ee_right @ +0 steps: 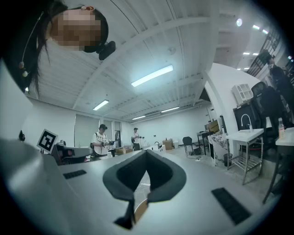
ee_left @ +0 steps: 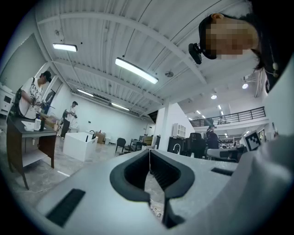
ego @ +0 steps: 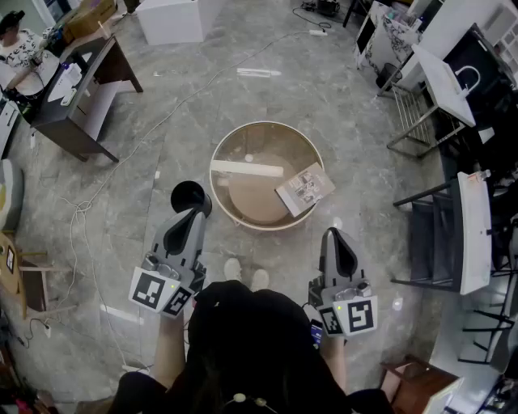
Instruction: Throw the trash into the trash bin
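A round tan low table with a raised rim (ego: 220,145) stands on the floor ahead of me. On it lie a long white strip (ego: 247,168), a printed packet (ego: 305,187) at its right edge and a small white scrap (ego: 248,158). A small black bin (ego: 188,194) stands on the floor to the table's left. My left gripper (ego: 194,215) is held level with its tip just over the bin's near edge, jaws together (ee_left: 149,153) and nothing in them. My right gripper (ego: 333,235) hangs level near the table's front right, also shut (ee_right: 146,154) and empty.
My shoes (ego: 245,273) are just in front of the table. A dark desk (ego: 81,93) with a person beside it is at the far left. A white box (ego: 170,20) stands at the back. A dark chair and white racks (ego: 453,234) line the right. A cable (ego: 121,162) runs over the floor.
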Demonstrator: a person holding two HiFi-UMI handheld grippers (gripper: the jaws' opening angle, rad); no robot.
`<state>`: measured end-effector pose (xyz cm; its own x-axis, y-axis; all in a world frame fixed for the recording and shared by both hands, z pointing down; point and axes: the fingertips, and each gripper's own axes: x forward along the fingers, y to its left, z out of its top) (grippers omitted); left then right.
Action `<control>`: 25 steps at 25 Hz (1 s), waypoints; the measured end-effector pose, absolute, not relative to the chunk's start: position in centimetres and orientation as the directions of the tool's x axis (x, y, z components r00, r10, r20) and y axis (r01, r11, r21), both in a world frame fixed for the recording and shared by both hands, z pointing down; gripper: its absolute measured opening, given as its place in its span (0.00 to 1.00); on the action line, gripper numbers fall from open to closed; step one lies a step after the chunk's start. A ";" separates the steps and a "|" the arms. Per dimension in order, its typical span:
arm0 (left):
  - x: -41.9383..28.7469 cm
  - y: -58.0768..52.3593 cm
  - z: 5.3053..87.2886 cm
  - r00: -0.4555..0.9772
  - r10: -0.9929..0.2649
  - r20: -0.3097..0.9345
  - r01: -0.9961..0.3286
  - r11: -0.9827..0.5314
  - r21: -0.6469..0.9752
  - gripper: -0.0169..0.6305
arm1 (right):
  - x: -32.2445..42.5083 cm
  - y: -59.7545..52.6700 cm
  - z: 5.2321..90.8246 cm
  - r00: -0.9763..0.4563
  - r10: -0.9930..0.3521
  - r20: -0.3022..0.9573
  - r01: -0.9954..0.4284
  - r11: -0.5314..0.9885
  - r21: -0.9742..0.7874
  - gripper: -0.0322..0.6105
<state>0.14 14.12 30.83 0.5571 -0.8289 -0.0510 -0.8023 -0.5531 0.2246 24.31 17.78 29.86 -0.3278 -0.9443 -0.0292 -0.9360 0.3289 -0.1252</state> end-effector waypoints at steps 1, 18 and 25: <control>0.0 14.1 30.8 0.557 -0.829 -0.053 -0.802 -0.553 0.225 0.04 | 24.2 17.8 29.8 -0.328 -0.944 -0.029 -0.936 0.329 -0.126 0.05; -2.1 12.6 30.9 0.553 -0.831 -0.055 -0.802 -0.549 0.235 0.04 | 21.9 16.3 30.2 -0.344 -0.939 0.000 -0.933 0.342 -0.109 0.05; -4.9 11.8 31.5 0.550 -0.833 -0.063 -0.802 -0.548 0.239 0.04 | 20.2 14.9 31.2 -0.320 -0.947 0.011 -0.944 0.318 -0.088 0.05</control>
<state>-4.93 11.78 31.54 0.5501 -0.8327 -0.0633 -0.8016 -0.5478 0.2394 20.16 14.88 31.22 -0.3199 -0.9474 0.0113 -0.9441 0.3178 -0.0880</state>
